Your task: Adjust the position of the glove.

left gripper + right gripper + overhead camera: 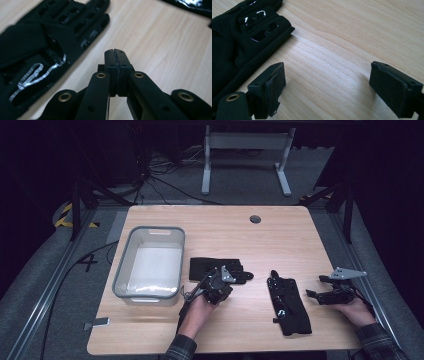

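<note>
**Two black gloves on the counter, left fingers pinched together, right fingers spread**

At nine o'clock on the wooden counter (280, 227) sits a grey plastic bin (125, 265) with a pale inside, its long side running away from the person.

Just right of the bin, near the middle of the counter, lies the first black glove (205, 268), stretched crosswise with its finger ends pointing toward three o'clock. The left gripper (220, 282) sits at the glove's near edge, at about six o'clock from it, held in the person's left hand (199, 309), which comes up from the bottom edge. In the left gripper view its fingers (111, 65) are pressed flat against each other with nothing between them; they are above bare wood, and the glove (37, 50), with silvery printed marks on its back, lies at ten o'clock from the tips, close by but not touched.

Further right, toward four o'clock from the counter's middle, the second black glove (287, 306) lies lengthwise, finger ends pointing away from the person.

At three o'clock from that glove is the right gripper (320, 292), grey plate on top, held in the right hand (356, 312) near the counter's right edge. In the right gripper view its fingers (274, 83) stand wide apart over bare wood, gripping nothing, and the second glove (242, 37) lies at ten o'clock, just beside the left-hand finger.
</note>
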